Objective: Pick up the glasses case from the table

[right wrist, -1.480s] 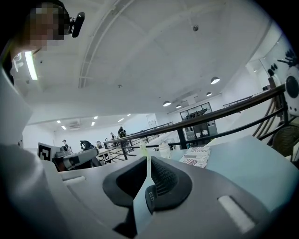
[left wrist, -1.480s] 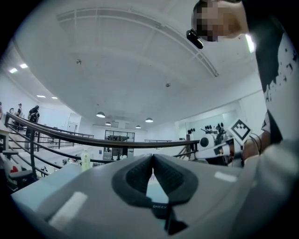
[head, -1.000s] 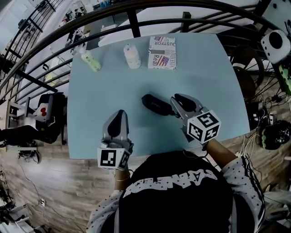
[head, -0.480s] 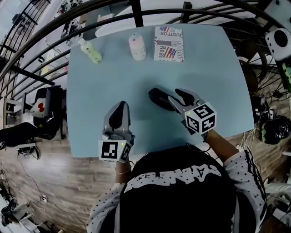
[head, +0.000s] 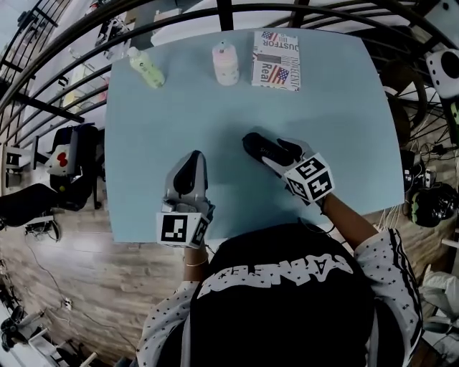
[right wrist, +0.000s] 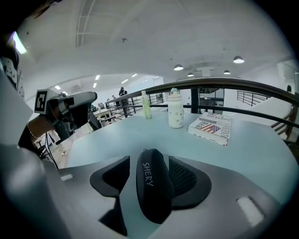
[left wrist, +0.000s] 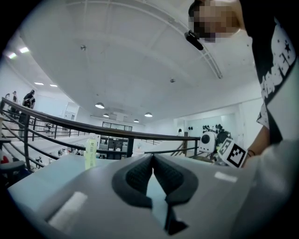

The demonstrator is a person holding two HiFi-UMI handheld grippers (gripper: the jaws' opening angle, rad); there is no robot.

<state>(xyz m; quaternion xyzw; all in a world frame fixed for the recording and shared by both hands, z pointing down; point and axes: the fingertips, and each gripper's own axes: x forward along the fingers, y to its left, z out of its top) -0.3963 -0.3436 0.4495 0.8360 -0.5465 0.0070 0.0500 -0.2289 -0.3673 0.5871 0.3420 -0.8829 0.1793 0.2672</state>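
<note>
The black glasses case [head: 255,144] lies on the light blue table [head: 337,107], just right of its middle. My right gripper [head: 272,150] has come down over the case's near end, angled downward. In the right gripper view the case [right wrist: 154,186] lies lengthwise between the two pads, and the jaws are opening, with a gap showing at the left pad [right wrist: 112,177]. My left gripper [head: 191,163] hovers level over the table's near part, left of the case. Its pads [left wrist: 140,175] meet at the tips with nothing between them.
At the table's far edge stand a green bottle [head: 146,68], a white spotted bottle [head: 226,63] and a printed book [head: 276,59]. A dark curved railing [head: 179,18] runs behind the table. Wooden floor lies below the near edge.
My right gripper has sunk forward onto the case and its jaws have widened around it. The left gripper has shifted slightly forward and lower.
</note>
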